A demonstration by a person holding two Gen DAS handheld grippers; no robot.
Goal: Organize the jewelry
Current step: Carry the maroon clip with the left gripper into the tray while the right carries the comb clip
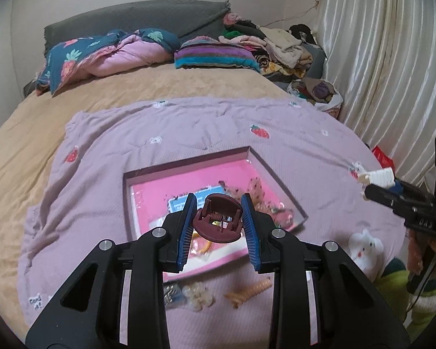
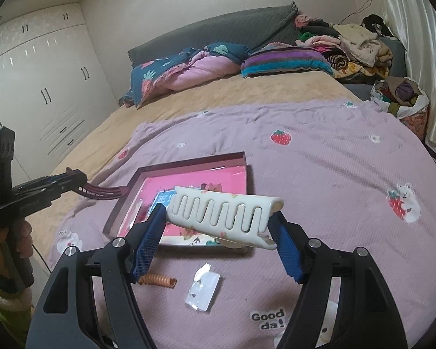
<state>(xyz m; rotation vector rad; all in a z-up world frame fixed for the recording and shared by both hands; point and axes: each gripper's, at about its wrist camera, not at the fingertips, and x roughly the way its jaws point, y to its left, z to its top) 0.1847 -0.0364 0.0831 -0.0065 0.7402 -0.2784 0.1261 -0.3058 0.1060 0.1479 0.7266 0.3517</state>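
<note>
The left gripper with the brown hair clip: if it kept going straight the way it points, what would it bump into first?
Probably the box. The left gripper, shut on the brown hair clip, points down at the box's pink inside, so the clip would likely touch there first. Depth is hard to judge here.

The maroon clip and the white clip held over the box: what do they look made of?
Maroon claw clip: likely moulded plastic, matte, with a visible metal spring. White claw clip: probably glossy plastic, with smooth moulded teeth that catch highlights.

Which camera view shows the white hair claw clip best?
The right wrist view: the white hair claw clip fills the centre, teeth visible. The left wrist view shows only its small end at the right edge.
</note>
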